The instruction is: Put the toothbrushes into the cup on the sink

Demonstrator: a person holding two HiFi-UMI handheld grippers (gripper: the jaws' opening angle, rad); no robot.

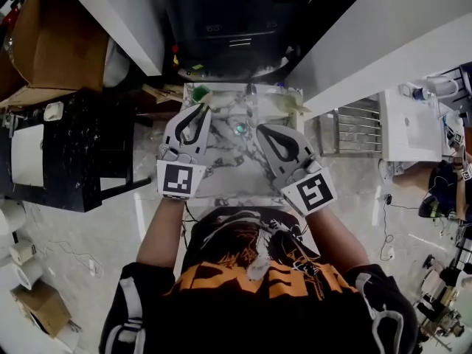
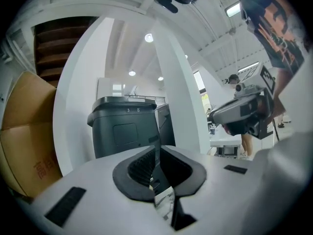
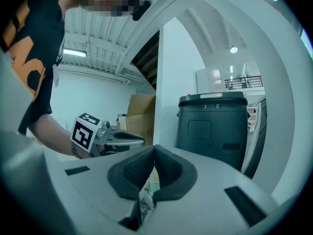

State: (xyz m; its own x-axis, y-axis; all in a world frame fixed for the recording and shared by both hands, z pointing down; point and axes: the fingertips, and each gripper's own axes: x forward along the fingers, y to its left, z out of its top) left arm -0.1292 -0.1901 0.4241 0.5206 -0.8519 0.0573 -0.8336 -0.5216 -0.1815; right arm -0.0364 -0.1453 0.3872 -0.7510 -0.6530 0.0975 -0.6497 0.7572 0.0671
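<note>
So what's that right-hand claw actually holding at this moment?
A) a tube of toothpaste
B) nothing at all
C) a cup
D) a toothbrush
B: seen from its own camera, the grey, black-padded right claw has its two jaws pressed together with nothing caught between them.

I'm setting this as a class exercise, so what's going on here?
A person stands at a marble sink counter, holding a gripper in each hand above it. The left gripper has its jaws closing on nothing; the right gripper is shut and empty. Neither holds anything yet.
</note>
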